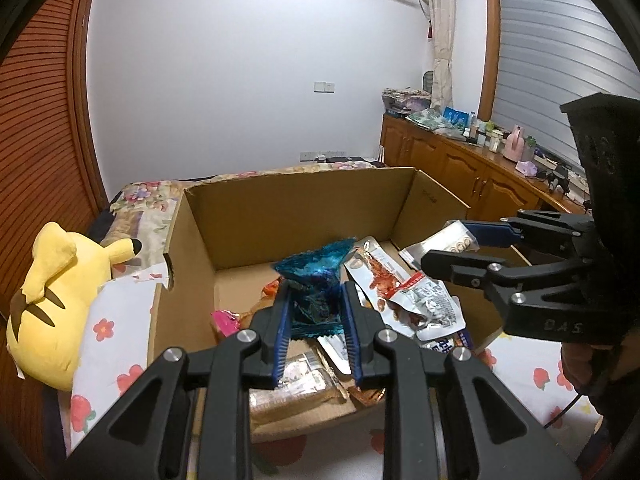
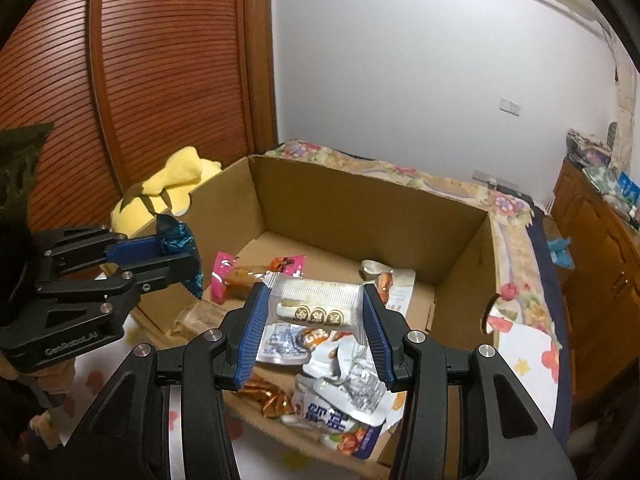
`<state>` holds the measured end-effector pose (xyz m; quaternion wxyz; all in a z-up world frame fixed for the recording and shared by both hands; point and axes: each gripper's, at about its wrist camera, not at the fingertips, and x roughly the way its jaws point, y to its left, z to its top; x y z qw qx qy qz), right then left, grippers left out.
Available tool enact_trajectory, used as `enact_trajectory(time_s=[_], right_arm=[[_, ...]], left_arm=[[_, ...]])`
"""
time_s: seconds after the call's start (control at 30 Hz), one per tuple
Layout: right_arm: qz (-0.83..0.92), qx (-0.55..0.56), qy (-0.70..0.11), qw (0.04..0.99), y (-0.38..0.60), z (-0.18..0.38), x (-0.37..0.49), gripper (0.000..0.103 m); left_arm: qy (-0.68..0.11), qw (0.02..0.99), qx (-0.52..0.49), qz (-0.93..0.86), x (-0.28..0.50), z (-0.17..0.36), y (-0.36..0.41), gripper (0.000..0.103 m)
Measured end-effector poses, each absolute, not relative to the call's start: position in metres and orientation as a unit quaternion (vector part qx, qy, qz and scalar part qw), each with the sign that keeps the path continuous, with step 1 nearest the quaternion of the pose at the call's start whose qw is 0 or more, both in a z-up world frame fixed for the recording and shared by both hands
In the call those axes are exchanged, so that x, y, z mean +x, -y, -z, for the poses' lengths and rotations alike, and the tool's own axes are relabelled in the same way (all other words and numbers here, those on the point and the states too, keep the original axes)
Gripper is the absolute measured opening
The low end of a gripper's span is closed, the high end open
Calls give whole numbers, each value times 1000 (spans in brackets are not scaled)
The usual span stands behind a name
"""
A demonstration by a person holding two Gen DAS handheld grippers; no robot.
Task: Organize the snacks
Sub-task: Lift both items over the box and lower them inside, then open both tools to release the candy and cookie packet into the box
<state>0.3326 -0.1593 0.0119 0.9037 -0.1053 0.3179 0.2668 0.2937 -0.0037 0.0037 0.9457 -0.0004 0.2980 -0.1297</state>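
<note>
bed (image 1: 120, 344): flowered sheet, carries cardboard box | box (image 1: 304, 208): open, loose snack packets on its floor | left tongs (image 1: 316, 320): clenched on blue foil packet (image 1: 316, 280) above box | right tongs (image 2: 316, 320): grasping white packet (image 2: 316, 304) above box

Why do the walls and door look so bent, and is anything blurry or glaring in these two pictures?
Left wrist view: the fisheye lens bows the slatted door and darkens the corners; the blue foil packet glints, and the room is evenly lit. Right wrist view: the same curving bends the door; the cardboard box is sharp, while the bottom edge looks soft.
</note>
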Motion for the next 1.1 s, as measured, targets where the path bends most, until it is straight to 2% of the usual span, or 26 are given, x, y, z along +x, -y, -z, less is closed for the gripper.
enact_trajectory(time_s=[0.17,0.33,0.5,0.9,1.1], right_arm=[[-263,-108,-325,902,152,-12,346,48],[-254,-110,-333,901,146,-14,356,48],[-236,-114,-335,905,143,-17,364,51],[-222,-110,-344,906,144,-12,369,61],[-222,-100,-341,908,149,-14,361,61]], left_arm=[[-298,947,0,120,300,-5,1,30],[-294,949,1,118,301,-7,-2,31],[-291,950,-7,116,301,-8,-8,37],[-289,951,-6,110,297,-8,-17,38],[-290,951,-10,108,289,-8,-19,39]])
